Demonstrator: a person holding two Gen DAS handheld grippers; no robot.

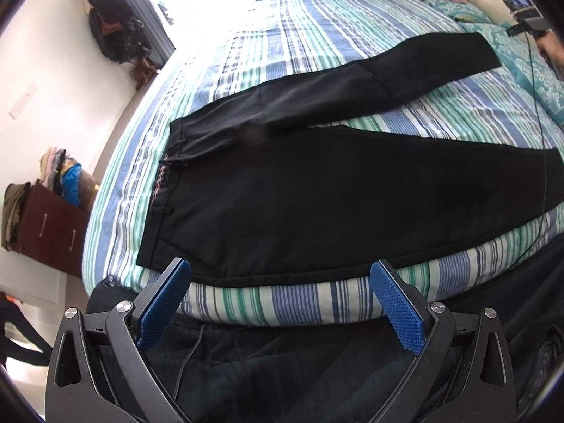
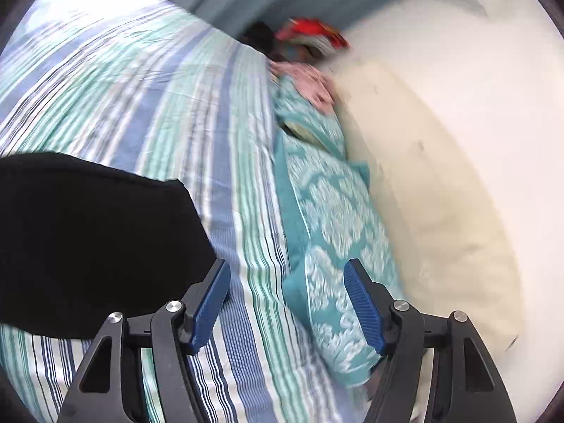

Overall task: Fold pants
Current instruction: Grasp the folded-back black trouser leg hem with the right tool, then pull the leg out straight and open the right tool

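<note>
Black pants (image 1: 282, 190) lie spread flat on a striped bedsheet (image 1: 282, 35), waistband to the left and both legs splayed to the right. My left gripper (image 1: 280, 269) hangs open over the near hem side of the pants, blue pads wide apart, nothing between them. In the right wrist view the end of one pant leg (image 2: 88, 239) lies at the left. My right gripper (image 2: 287, 269) is open just right of that leg end, above the sheet (image 2: 141, 105) and a teal patterned pillow (image 2: 328, 211). Nothing sits between its blue pads.
A cream wall (image 2: 440, 141) runs along the bed's right side, with pink cloth (image 2: 310, 84) and a red item (image 2: 310, 35) near it. A brown drawer unit (image 1: 49, 225) with stacked clothes stands left of the bed. A cable (image 1: 539, 141) crosses the far leg.
</note>
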